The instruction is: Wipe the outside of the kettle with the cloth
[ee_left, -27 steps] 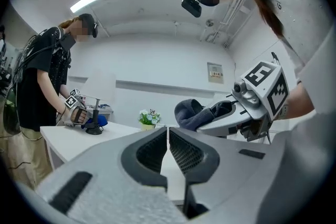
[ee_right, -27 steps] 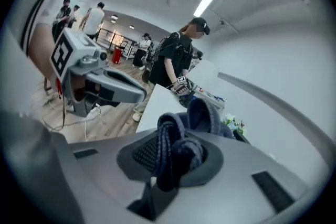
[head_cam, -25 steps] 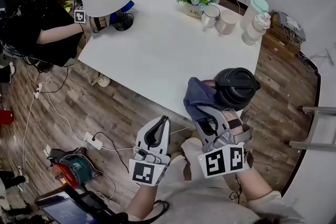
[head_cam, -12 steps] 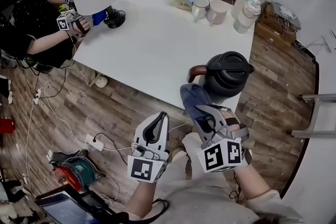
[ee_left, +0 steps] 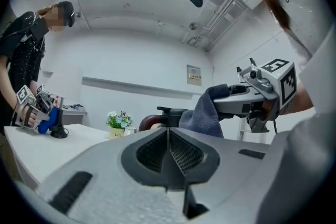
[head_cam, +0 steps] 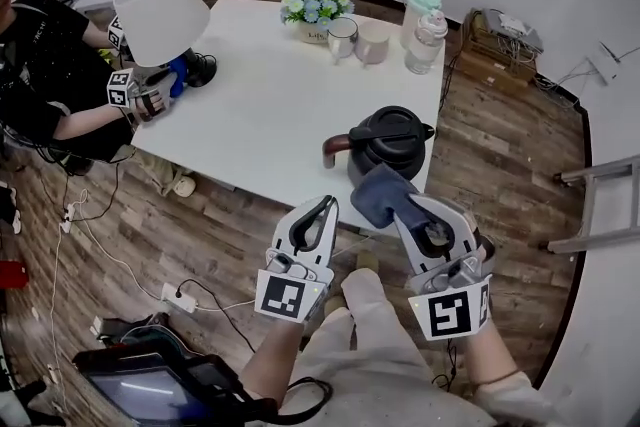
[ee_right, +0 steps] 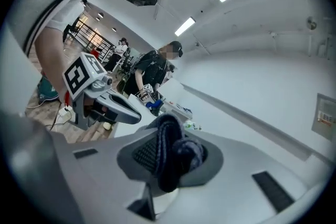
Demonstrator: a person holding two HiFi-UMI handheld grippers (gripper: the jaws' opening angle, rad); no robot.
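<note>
The smooth white desk (head_cam: 290, 85) carries the kettle (head_cam: 388, 143) at its near edge. The kettle is a squat, rounded black body with a matte lid and a curved brown handle sticking out to its left. 1 second ago the cloth (head_cam: 376, 195) was pressed over the kettle's handle side. Now it sits bunched at the kettle's near wall, though contact cannot be confirmed. That suggests 1 pass over the handle side is done and the near wall comes next, with much of the outside likely unwiped. The cloth is soft, thick and blue-grey, folded into a lump. The right gripper (head_cam: 398, 205) has its jaws clamped on it. The left gripper (head_cam: 322, 211), left of the kettle and off the desk, has its jaws closed together on nothing.
</note>
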